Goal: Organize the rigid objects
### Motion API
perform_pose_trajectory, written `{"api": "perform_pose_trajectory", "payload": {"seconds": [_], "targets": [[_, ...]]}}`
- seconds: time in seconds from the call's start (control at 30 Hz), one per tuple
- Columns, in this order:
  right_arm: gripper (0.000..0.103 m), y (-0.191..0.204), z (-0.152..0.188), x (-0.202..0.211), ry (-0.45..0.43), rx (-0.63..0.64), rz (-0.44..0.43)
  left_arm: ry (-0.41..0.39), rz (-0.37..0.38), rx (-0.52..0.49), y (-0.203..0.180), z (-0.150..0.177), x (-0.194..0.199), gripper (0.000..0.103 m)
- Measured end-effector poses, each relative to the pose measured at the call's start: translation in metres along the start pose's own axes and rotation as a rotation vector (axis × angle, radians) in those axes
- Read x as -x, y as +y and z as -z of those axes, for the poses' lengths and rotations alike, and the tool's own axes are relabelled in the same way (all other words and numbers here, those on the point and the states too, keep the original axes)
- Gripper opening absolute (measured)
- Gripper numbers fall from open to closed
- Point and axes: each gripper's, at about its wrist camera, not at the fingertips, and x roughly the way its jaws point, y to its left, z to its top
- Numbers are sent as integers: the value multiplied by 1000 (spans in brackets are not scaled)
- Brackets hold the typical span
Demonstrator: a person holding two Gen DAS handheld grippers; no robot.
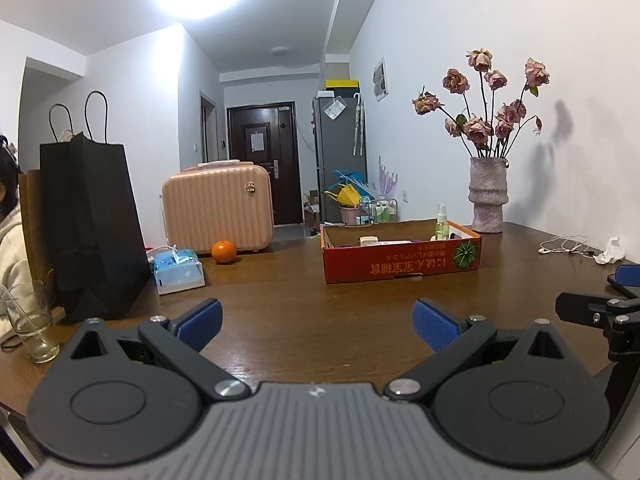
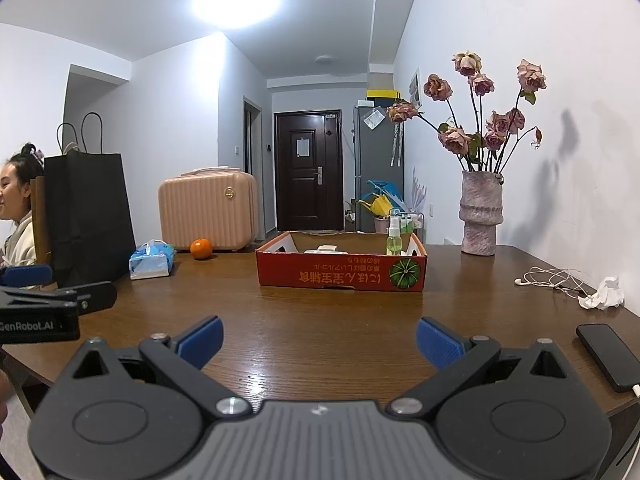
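While both tools hover low over the near edge of the brown wooden desk (image 2: 320, 320), each faces the red cardboard tray box (image 2: 340, 276), the landmark used here for every position. Nearest the viewer, well in front of the box, the left tool (image 1: 318, 320) has its blue-padded fingers spread wide with nothing between them; the right tool (image 2: 320, 338) is spread and unloaded too, probably kept wide so either can take a grip. In front of the box and off to its right, a black slab phone (image 2: 606, 354) lies flat at the desk edge, and a white earphone cable (image 2: 552, 278) with a crumpled white tissue (image 2: 604, 292) sits nearer the box's right side.

Low walls and no lid make the box an easy drop-in bin. Inside stand a clear green spray bottle (image 2: 394, 240) at its right end and a white flat item (image 2: 326, 249) near the middle; other contents are hidden. Left of the box lie a blue tissue pack (image 2: 152, 260) and, farther, a round orange fruit (image 2: 201, 248). Behind its right stands a mottled pink vase (image 2: 480, 216).
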Motion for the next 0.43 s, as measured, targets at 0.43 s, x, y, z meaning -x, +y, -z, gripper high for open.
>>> {"api": "perform_pose_trajectory", "payload": {"seconds": [0.43], "targets": [[103,0,1,-3,8,-4,-4,20,43,26,1,3,-4,103]]}}
